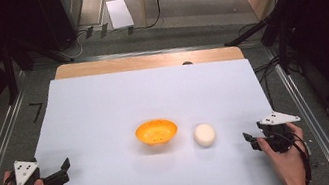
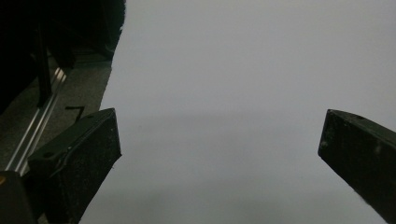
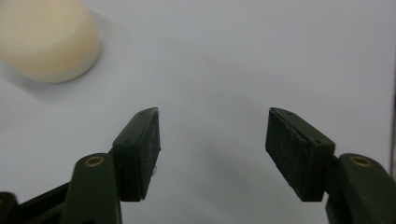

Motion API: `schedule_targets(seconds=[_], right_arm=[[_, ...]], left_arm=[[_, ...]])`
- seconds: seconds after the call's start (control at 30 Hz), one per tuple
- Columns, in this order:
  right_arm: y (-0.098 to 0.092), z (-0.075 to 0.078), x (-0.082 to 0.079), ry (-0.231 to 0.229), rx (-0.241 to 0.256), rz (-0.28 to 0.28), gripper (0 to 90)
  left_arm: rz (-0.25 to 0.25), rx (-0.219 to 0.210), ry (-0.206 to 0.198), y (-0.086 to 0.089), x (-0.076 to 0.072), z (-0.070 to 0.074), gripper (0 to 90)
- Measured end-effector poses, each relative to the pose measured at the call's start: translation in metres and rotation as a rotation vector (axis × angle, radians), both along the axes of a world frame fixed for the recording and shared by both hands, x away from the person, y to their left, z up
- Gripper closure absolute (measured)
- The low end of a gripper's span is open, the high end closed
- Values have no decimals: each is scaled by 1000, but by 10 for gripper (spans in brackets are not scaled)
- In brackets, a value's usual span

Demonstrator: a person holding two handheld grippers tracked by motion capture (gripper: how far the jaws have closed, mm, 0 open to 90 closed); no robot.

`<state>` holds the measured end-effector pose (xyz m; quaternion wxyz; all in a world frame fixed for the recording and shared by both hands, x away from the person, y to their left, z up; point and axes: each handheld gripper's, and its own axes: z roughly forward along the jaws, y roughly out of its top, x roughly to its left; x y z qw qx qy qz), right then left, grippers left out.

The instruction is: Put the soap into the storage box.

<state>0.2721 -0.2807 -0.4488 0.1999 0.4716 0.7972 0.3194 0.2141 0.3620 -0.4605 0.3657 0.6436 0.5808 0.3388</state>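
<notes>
The cream round bun (image 1: 204, 134) lies just left of the right gripper (image 1: 250, 140), fingers spread wide and empty; the left gripper (image 1: 65, 169), likewise wide, sits well apart; the orange bowl (image 1: 156, 131) stands just beside the bun.

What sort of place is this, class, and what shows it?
Probably a lab or recording studio: a white sheet covers the table, metal rails flank it, cables cross the floor, and dark curtains surround it.

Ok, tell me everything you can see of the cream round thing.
The cream thing is a squat, rounded puck with a flat top and soft edges, matte, maybe foam or dough. It lies flat on the white sheet, just right of the orange bowl and apart from it. Nothing touches it. The open right gripper sits short of it; its view catches the thing at upper left.
</notes>
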Motion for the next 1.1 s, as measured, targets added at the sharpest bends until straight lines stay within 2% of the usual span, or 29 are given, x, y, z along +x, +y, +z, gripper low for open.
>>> schedule_targets(seconds=[0.03, 0.13, 0.17, 0.23, 0.33, 0.37, 0.43, 0.47, 0.5, 0.73, 0.87, 1.1], right_arm=[[2, 2, 3, 11, 15, 16, 372], [6, 3, 8, 36, 6, 34, 339], [10, 2, 12, 61, -8, 55, 338], [12, 1, 13, 71, -17, 63, 345], [20, -1, 18, 103, -26, 116, 343], [20, -1, 18, 103, -26, 116, 343], [23, -2, 21, 120, -28, 136, 314], [24, -1, 21, 123, -26, 135, 299], [26, -1, 23, 125, -3, 152, 290], [34, 1, 28, 146, 31, 180, 230], [41, 1, 31, 148, 18, 201, 221], [55, 1, 35, 182, 1, 253, 243]], left_arm=[[-1, -1, 0, 0, 0, 0, 0], [-2, -5, 1, 1, 0, 0, 0], [-2, -5, 3, 1, 0, 0, 0], [-2, -5, 1, 1, 0, 0, 0], [-2, -1, 0, 0, 0, 0, 0], [-2, -1, 0, 0, 0, 0, 0], [-2, 0, 0, 0, 0, 0, 0], [-3, 0, 0, 0, 0, 0, 0], [-3, -1, -1, 0, 0, 0, 0], [-2, -2, 1, 0, 0, 0, 0], [-3, 0, 0, 0, 0, 0, 0], [-2, -1, 2, 0, 0, 0, 0]])
